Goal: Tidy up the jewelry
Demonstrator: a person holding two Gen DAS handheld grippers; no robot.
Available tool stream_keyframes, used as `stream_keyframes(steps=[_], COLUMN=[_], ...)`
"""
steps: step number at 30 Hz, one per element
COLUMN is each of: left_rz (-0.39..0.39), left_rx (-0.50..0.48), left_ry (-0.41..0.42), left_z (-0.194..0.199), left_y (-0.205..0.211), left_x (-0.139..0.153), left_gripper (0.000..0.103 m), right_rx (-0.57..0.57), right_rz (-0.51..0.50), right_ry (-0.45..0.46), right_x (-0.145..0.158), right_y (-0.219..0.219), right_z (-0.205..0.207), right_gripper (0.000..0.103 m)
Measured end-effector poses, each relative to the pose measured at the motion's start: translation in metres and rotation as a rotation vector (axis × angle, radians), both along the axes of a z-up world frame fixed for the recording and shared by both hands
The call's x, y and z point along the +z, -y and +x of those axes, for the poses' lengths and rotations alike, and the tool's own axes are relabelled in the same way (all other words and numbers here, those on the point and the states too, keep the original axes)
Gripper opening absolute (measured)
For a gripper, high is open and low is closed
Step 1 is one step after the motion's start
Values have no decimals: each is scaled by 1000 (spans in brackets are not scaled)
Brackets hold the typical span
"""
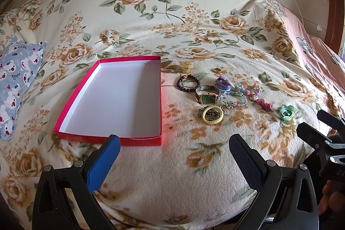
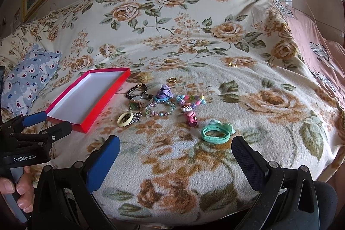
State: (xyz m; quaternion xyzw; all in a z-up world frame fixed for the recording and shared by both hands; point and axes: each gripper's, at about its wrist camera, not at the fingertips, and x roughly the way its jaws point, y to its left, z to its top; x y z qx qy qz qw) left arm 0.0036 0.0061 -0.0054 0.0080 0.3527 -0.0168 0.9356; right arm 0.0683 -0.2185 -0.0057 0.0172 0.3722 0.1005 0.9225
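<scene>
Left gripper and right gripper: jaws apart, both empty, hovering over the bed. Red box holds nothing. Jewelry lies clustered beside it. Sorting not yet begun.

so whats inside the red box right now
Nothing shows inside the red box: only its bare white floor. The near wall hides a thin strip of floor. The jewelry pile lies outside on the blanket.
</scene>
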Motion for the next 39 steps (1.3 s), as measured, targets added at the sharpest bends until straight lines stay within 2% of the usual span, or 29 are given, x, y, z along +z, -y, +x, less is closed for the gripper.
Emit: stream_keyframes(steps=[21,39], left_rz=[-5,5], left_rx=[-5,-40], left_ry=[-6,-61], left_z=[2,30], left_y=[-1,5], left_x=[-1,-11], left_gripper=[102,100], right_rx=[1,-1], right_rz=[26,42], right_ry=[-13,-51], right_x=[-5,-16], right_y=[3,8], right_z=[2,10], right_gripper=[103,103])
